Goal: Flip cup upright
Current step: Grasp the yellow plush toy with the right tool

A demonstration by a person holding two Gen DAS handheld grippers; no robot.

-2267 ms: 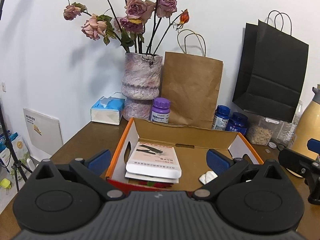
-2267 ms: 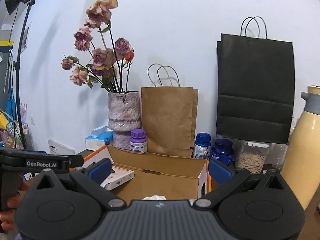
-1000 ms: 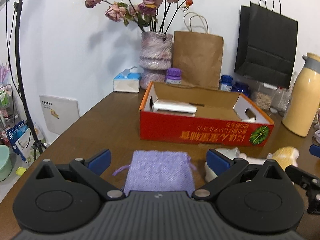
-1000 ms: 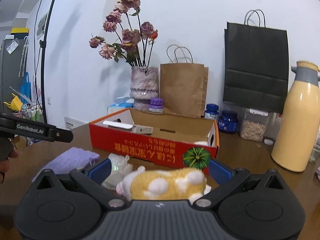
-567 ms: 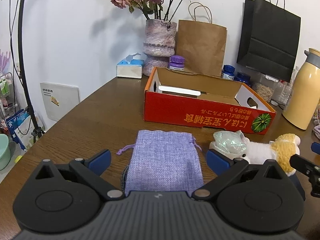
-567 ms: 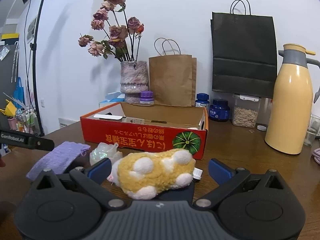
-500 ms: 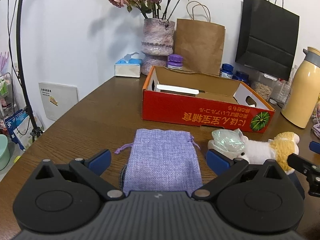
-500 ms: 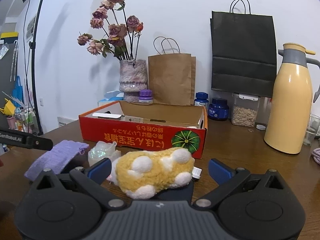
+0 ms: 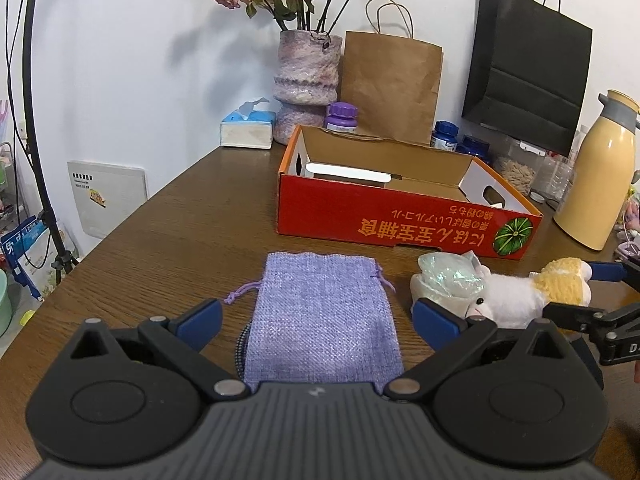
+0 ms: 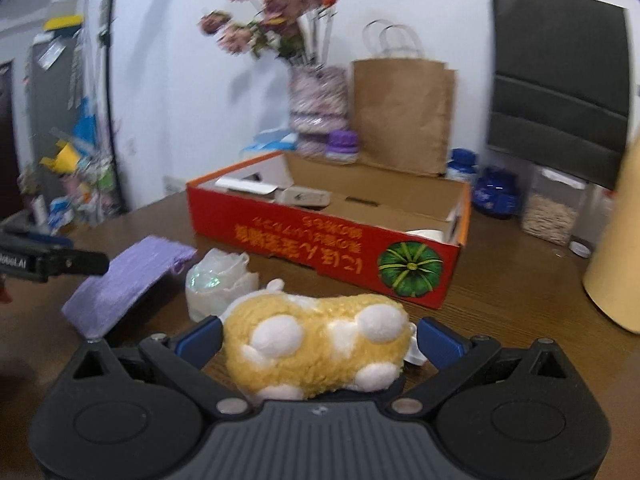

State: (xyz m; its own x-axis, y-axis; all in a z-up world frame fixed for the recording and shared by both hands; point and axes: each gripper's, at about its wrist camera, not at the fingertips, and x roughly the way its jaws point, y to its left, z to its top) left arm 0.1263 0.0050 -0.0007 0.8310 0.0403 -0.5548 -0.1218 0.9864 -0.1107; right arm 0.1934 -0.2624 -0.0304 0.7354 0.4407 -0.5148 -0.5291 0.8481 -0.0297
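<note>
A whitish, iridescent cup (image 9: 448,280) lies on the brown table just in front of the red box, and is not standing upright. In the right wrist view the cup (image 10: 218,280) sits ahead and to the left, touching a yellow-and-white plush toy (image 10: 320,348). My right gripper (image 10: 320,340) is open, and the toy lies between its blue fingers. My left gripper (image 9: 316,320) is open above a purple cloth pouch (image 9: 324,312), with the cup just beyond its right fingertip. Part of the right gripper (image 9: 600,292) shows at the far right of the left wrist view.
A red cardboard box (image 9: 400,216) with papers inside stands behind the cup. A cream thermos (image 9: 596,176) is at the right. A vase of dried roses (image 9: 306,84), paper bags, jars and a tissue box line the wall. The table's left edge (image 9: 120,232) drops to the floor.
The right wrist view has swung and is now blurred, with the box and thermos shifted right in it. The left gripper has barely moved. Both grippers stay open.
</note>
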